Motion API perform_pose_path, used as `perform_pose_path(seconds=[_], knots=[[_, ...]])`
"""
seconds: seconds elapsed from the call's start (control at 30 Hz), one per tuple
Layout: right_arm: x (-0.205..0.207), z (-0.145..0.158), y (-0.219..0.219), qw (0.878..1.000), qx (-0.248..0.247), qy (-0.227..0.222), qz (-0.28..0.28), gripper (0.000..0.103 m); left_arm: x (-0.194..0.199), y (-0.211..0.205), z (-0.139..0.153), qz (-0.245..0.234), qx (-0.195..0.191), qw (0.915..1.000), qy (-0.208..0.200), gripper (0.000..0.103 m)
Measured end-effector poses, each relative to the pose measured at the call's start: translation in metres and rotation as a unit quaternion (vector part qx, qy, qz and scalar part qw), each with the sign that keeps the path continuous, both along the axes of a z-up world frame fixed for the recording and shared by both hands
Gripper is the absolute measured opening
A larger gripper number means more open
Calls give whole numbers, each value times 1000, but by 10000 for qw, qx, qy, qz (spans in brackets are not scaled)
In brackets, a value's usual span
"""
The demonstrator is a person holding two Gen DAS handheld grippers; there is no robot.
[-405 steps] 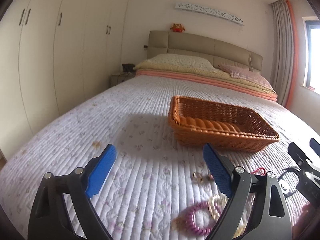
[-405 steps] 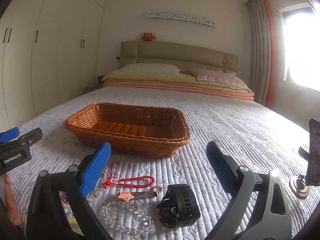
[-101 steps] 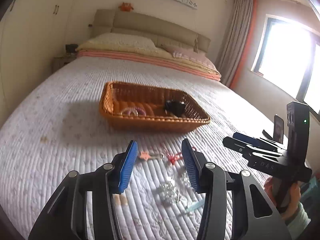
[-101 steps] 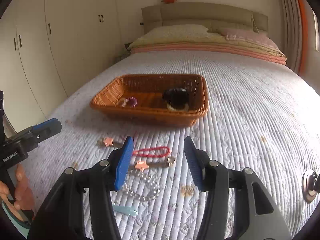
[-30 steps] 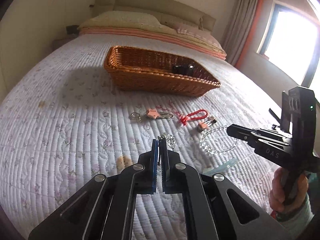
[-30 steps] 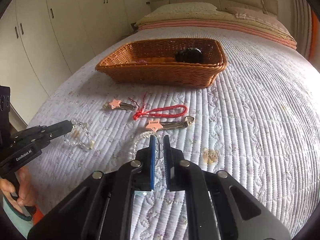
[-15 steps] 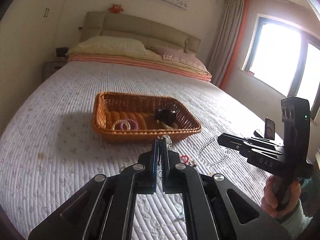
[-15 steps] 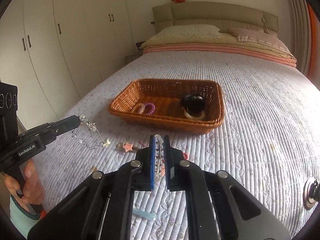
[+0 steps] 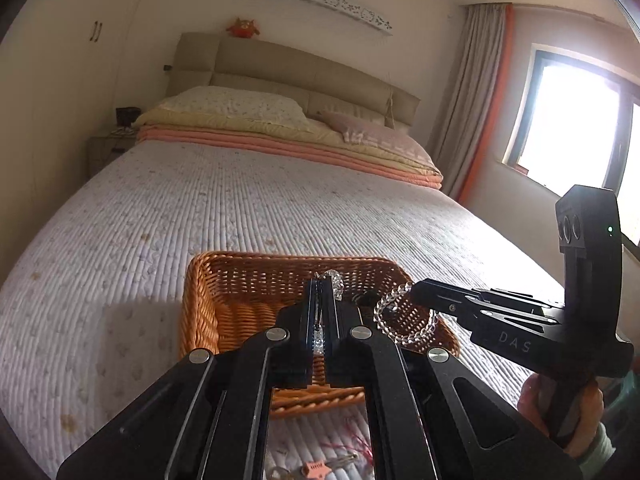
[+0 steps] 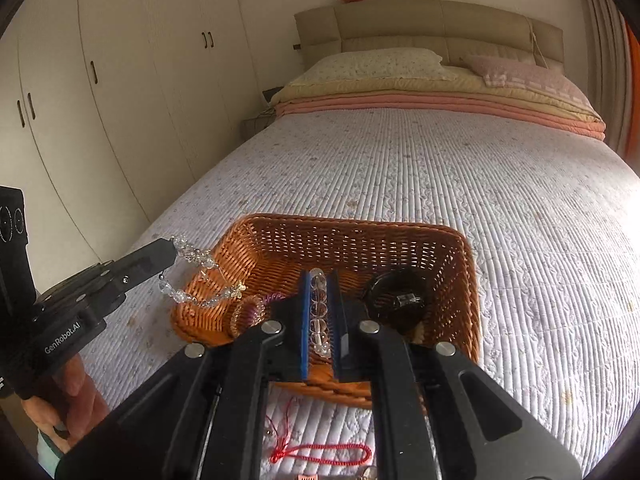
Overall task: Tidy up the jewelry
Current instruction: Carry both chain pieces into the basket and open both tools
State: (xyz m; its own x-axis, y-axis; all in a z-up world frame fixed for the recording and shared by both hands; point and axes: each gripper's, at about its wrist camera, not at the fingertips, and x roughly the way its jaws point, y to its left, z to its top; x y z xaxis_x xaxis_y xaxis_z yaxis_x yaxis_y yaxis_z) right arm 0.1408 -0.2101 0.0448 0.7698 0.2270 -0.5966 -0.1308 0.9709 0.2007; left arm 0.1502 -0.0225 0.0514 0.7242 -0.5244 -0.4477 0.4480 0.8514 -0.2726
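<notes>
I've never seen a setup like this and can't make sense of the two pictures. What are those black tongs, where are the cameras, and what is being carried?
There is no robot here. A person holds a black clamp tool in each hand, and each tool carries a wide-angle camera that looks along its own jaws. So one picture looks out from the left gripper, the other from the right gripper, and each also catches the other tool off to the side.

Both hover over a wicker basket on a quilted bed. The left jaws are shut on a crystal chain bracelet, the right on a clear bead bracelet.

In the basket lie a black round thing and a purple coil band. A red cord lies on the quilt.
</notes>
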Motion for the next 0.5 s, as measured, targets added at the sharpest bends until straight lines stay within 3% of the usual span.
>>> perform_pose_path(seconds=[0.13, 0.23, 0.5], knots=[[31, -29, 1, 9990, 245, 366, 87, 6, 29, 0, -35, 100, 46, 9994, 329, 1], [39, -47, 5, 9987, 165, 483, 63, 6, 39, -1, -55, 124, 156, 9985, 511, 1], [47, -75, 0, 9976, 142, 672, -77, 7, 45, -6, -72, 111, 346, 9969, 695, 2]])
